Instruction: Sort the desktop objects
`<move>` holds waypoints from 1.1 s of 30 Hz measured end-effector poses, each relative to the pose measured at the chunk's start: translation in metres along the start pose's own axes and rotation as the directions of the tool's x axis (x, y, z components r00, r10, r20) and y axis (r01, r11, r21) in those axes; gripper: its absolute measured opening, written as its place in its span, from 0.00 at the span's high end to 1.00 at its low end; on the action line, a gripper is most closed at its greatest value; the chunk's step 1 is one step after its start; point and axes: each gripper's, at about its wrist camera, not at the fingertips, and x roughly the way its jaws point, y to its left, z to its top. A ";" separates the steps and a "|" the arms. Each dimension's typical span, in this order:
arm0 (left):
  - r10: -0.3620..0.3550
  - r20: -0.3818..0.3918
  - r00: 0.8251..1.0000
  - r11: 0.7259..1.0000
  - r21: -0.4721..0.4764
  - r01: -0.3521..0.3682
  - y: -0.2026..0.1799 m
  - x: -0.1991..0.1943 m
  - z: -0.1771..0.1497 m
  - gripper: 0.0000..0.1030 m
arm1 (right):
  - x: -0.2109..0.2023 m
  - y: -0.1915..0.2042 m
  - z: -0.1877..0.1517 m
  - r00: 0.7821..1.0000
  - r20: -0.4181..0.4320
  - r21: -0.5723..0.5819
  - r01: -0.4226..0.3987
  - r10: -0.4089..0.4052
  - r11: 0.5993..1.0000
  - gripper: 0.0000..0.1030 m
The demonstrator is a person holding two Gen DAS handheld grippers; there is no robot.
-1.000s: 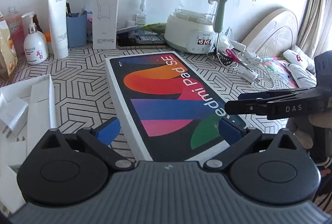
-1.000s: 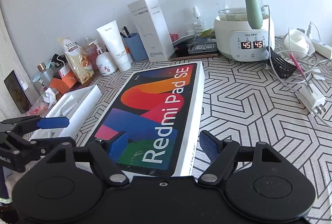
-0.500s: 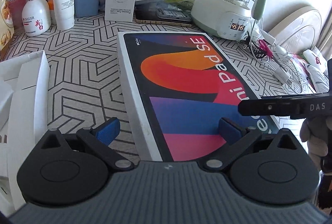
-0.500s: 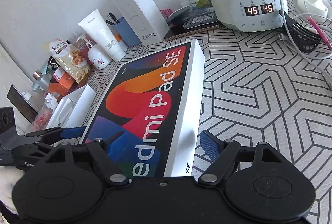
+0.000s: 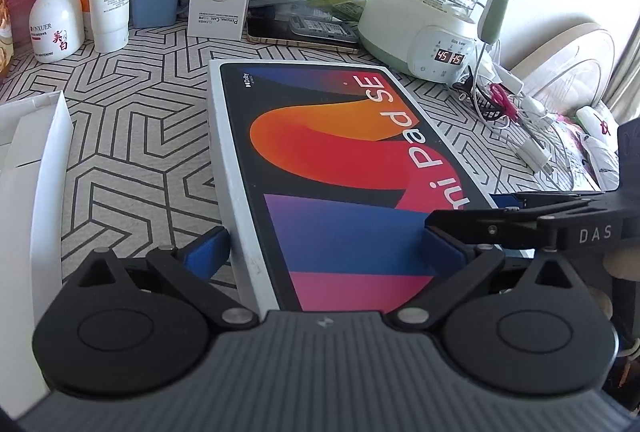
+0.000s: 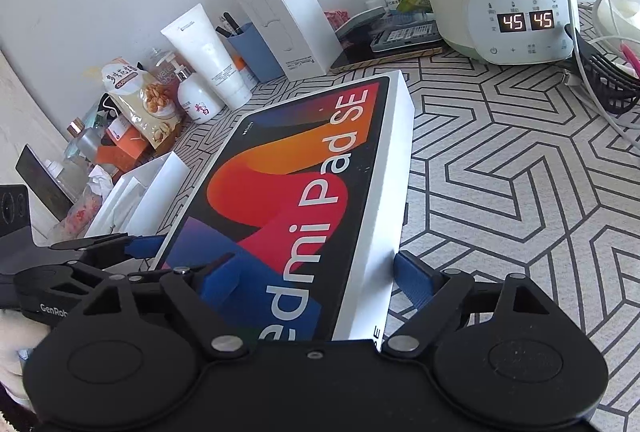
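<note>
left wrist – low, close | right wrist – same tablet box [image 5: 344,168]

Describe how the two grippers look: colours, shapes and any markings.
The left gripper has a ribbed grey body, two round black discs, black link arms with silver pivots and blue pads; its side reads "GenRob". The right gripper has a black body, the same discs, links and blue pads; its side reads "DAS". No cables or sleeves show.

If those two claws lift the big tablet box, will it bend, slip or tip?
The tablet box looks stiff, with crisp straight edges, so it probably won't bend. Its printed lid looks smooth, so it might slip. It is long and flat; gripped only at the near end, it could droop.
</note>
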 end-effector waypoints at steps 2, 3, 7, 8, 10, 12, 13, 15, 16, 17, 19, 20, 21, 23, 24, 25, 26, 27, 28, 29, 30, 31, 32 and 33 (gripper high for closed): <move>0.002 0.005 1.000 1.000 0.005 -0.002 -0.001 -0.001 -0.001 0.01 | -0.001 0.002 0.000 1.000 -0.002 -0.001 0.008 -0.008 1.000 0.16; 0.006 0.012 1.000 1.000 0.011 -0.006 -0.002 -0.003 -0.002 0.00 | -0.002 0.002 0.000 1.000 -0.002 0.002 0.009 -0.009 1.000 0.17; 0.007 0.040 0.999 0.999 0.039 -0.008 -0.005 -0.010 -0.003 0.01 | -0.009 0.006 -0.003 0.999 0.037 -0.017 0.010 -0.009 1.000 0.18; 0.008 0.041 0.999 0.999 0.042 -0.010 -0.006 -0.012 -0.003 0.01 | -0.012 0.009 -0.003 0.999 0.045 -0.024 0.012 -0.011 1.000 0.18; 0.013 0.052 0.999 0.999 0.044 -0.016 -0.007 -0.018 -0.003 0.01 | -0.017 0.014 -0.004 0.998 0.061 -0.041 0.016 -0.014 0.999 0.18; 0.022 0.076 0.997 0.998 0.061 -0.026 -0.009 -0.026 -0.004 0.01 | -0.021 0.018 -0.005 0.998 0.070 -0.046 0.008 -0.004 0.999 0.18; 0.026 0.089 0.996 0.997 0.068 -0.032 -0.010 -0.031 -0.005 0.01 | -0.023 0.021 -0.005 0.997 0.075 -0.048 0.003 0.001 0.999 0.18; 0.032 0.102 0.994 0.997 0.068 -0.039 -0.009 -0.041 -0.005 0.02 | -0.027 0.026 -0.007 0.996 0.083 -0.047 -0.006 0.010 0.999 0.18; 0.035 0.108 0.994 0.997 0.067 -0.042 -0.009 -0.046 -0.006 0.02 | -0.028 0.029 -0.008 0.996 0.088 -0.043 -0.010 0.014 0.999 0.18; 0.046 0.127 0.991 0.996 0.076 -0.056 -0.010 -0.052 -0.007 0.02 | -0.030 0.033 -0.009 0.995 0.096 -0.030 -0.022 0.025 0.999 0.18; 0.065 0.164 0.984 0.993 0.089 -0.080 -0.009 -0.066 -0.010 0.02 | -0.031 0.039 -0.013 0.993 0.108 -0.009 -0.051 0.052 0.999 0.18; 0.071 0.176 0.982 0.992 0.091 -0.088 -0.008 -0.072 -0.011 0.02 | -0.031 0.043 -0.015 0.992 0.110 -0.006 -0.065 0.065 0.998 0.18; 0.076 0.187 0.979 0.991 0.094 -0.095 -0.007 -0.078 -0.012 0.02 | -0.031 0.047 -0.017 0.991 0.112 -0.007 -0.073 0.073 0.997 0.18; 0.075 0.198 0.977 0.992 0.082 -0.093 -0.001 -0.089 -0.013 0.00 | -0.031 0.060 -0.021 0.990 0.116 -0.024 -0.078 0.080 0.997 0.18; 0.078 0.204 0.976 0.993 0.074 -0.095 0.003 -0.093 -0.013 0.00 | -0.031 0.066 -0.023 0.989 0.122 -0.033 -0.076 0.080 0.997 0.18; 0.078 0.208 0.975 0.993 0.068 -0.094 0.007 -0.099 -0.014 0.00 | -0.032 0.073 -0.025 0.989 0.128 -0.042 -0.074 0.079 0.996 0.18; 0.079 0.214 0.974 0.994 0.056 -0.093 0.012 -0.105 -0.015 0.00 | -0.032 0.080 -0.026 0.988 0.129 -0.054 -0.076 0.083 0.996 0.18; 0.088 0.219 0.972 0.994 0.048 -0.100 0.016 -0.110 -0.017 0.00 | -0.032 0.086 -0.027 0.987 0.128 -0.070 -0.084 0.092 0.994 0.18; 0.096 0.225 0.970 0.993 0.039 -0.108 0.021 -0.115 -0.018 0.00 | -0.031 0.092 -0.027 0.987 0.126 -0.080 -0.095 0.105 0.992 0.18; 0.105 0.231 0.967 0.993 0.031 -0.115 0.025 -0.119 -0.020 0.00 | -0.029 0.097 -0.027 0.986 0.121 -0.083 -0.109 0.118 0.991 0.18; 0.115 0.234 0.966 0.992 0.021 -0.123 0.029 -0.123 -0.022 0.00 | -0.027 0.104 -0.027 0.985 0.114 -0.088 -0.120 0.130 0.989 0.18; 0.125 0.229 0.965 0.992 0.006 -0.130 0.035 -0.126 -0.024 0.00 | -0.025 0.110 -0.027 0.984 0.112 -0.094 -0.129 0.140 0.987 0.18; 0.135 0.224 0.965 0.991 -0.010 -0.136 0.041 -0.129 -0.027 0.00 | -0.022 0.116 -0.027 0.983 0.110 -0.103 -0.137 0.148 0.985 0.18; 0.140 0.227 0.964 0.990 -0.023 -0.139 0.048 -0.134 -0.030 0.00 | -0.019 0.122 -0.027 0.982 0.107 -0.111 -0.144 0.156 0.983 0.18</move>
